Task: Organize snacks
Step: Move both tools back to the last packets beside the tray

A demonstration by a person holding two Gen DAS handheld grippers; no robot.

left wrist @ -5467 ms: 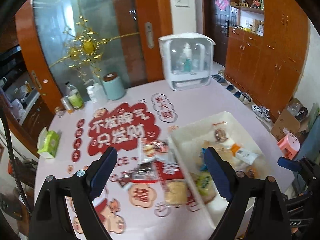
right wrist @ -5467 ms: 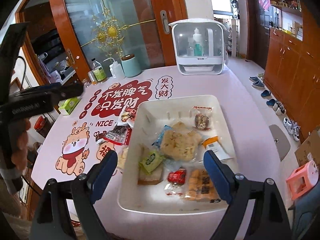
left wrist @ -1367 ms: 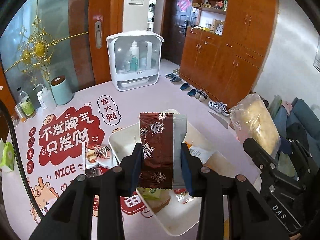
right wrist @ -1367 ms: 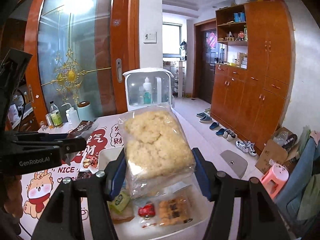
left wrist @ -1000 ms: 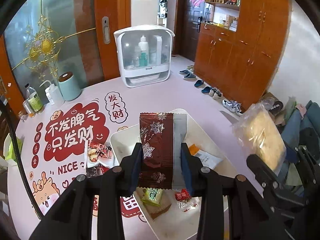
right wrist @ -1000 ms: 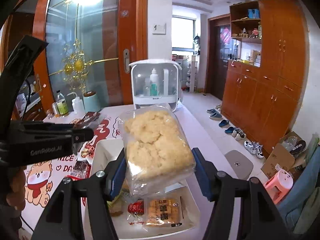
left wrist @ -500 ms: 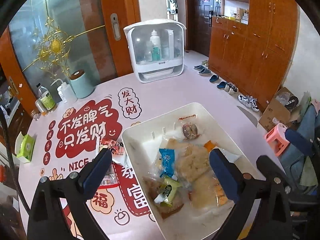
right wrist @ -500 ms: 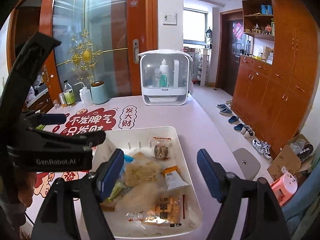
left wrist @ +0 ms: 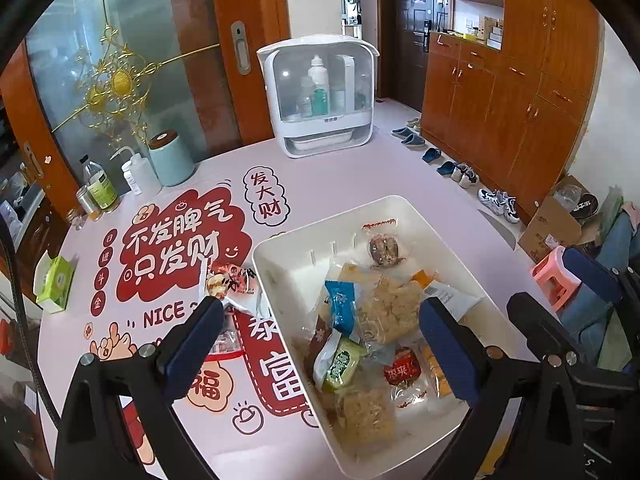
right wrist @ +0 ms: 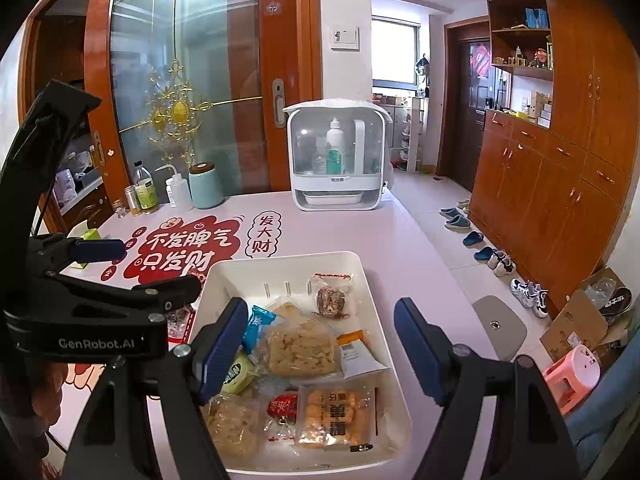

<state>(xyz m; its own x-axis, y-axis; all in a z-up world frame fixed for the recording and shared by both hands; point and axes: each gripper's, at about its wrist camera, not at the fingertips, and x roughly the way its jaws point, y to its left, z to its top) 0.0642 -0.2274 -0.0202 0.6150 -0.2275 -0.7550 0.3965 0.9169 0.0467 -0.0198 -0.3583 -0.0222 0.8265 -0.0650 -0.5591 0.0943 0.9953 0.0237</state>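
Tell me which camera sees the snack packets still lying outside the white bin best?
The left wrist view. There the loose snack packets lie in plain sight on the table mat beside the white bin. In the right wrist view the left gripper covers most of them; only a scrap shows.

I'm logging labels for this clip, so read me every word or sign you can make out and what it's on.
"不发脾气 只发财": red tablecloth print.
"发大财": small bubble print.
"NICE": tablecloth.
"福": tablecloth badge.
"GenRobot.AI": left tongs body.
Snack packet and bottle print: too small to read.
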